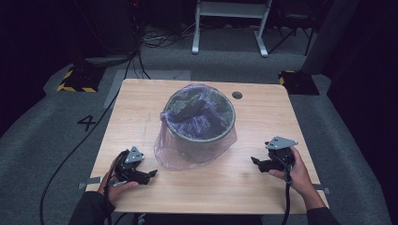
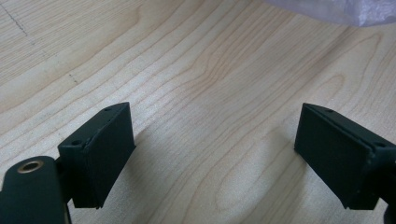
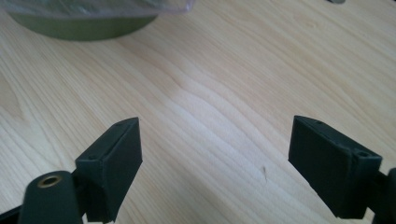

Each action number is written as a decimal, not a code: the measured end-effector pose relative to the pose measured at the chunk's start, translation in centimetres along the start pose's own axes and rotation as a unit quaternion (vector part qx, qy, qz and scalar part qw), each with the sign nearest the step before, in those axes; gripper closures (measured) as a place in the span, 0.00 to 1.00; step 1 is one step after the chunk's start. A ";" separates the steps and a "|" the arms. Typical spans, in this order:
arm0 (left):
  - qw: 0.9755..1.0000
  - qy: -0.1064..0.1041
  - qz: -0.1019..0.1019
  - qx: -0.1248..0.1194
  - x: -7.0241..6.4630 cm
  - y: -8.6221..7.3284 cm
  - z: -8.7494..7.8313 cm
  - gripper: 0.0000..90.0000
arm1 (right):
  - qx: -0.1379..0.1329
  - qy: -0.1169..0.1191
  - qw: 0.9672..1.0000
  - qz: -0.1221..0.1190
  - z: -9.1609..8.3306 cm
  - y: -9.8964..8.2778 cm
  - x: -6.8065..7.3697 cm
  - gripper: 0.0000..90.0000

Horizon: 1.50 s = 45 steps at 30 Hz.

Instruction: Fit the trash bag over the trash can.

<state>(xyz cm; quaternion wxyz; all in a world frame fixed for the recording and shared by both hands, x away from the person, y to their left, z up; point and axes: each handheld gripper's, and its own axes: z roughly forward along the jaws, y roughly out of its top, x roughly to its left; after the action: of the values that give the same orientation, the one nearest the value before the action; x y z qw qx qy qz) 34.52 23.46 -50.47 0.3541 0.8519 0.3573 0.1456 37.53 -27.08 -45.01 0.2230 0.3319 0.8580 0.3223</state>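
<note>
Bin [image 1: 201, 123] at the middle of a pale wooden table [image 1: 263, 126], round and grey-green, seen from above and in front. A thin purple plastic bag [image 1: 187, 150] lines it: the bag's mouth is folded over the bin's rim and the loose film hangs down the outside, bunching on the table on the side of the bin nearest the person. Something dark and crumpled lies inside the bin, too dim to make out. A person's two forearms come in from the near edge of the table, one on each side of the bin. The left gripper [image 1: 149, 175] sits low over the table to the near left of the bin, just beside the draped edge of the bag, its black jaws pointing toward the bin. In the left gripper view the jaws of the left gripper [image 2: 215, 154] stand wide apart with bare wood grain between them, and a corner of the bag [image 2: 336, 10] shows just ahead. The right gripper [image 1: 256, 164] is held to the near right of the bin, a little farther from it, and it also points inward at the bin. In the right gripper view the right gripper [image 3: 215, 163] has its jaws spread wide, gripping nothing, with the bin's wall [image 3: 84, 28] and the bag's hem [image 3: 98, 6] ahead across open table.
</note>
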 end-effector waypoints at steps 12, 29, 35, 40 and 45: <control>1.000 0.000 0.000 0.000 0.0 0.0 0.0 0.13 | 0.016 0.002 1.000 0.018 0.0 -2.6 -0.2 0.20; 1.000 0.000 0.000 -0.001 0.0 0.0 0.0 0.13 | 0.031 -0.003 0.998 0.049 -0.2 -5.7 -0.6 0.21; 1.000 0.000 0.002 -0.001 0.0 0.0 0.0 0.13 | 0.027 0.003 0.997 0.065 -0.1 -6.5 -0.6 0.21; 1.000 -0.001 0.001 0.000 0.0 0.1 0.1 0.13 | 0.019 0.005 0.997 0.078 -0.3 -7.0 -0.7 0.21; 1.000 0.000 0.001 0.001 0.0 0.1 0.1 0.13 | 0.008 0.009 0.995 0.099 -0.6 -7.9 -1.0 0.19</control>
<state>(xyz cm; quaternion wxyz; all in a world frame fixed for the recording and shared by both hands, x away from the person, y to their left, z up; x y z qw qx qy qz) 34.60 23.39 -50.45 0.3534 0.8523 0.3569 0.1459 34.47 -32.56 -49.93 0.1798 0.4143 0.8252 0.3391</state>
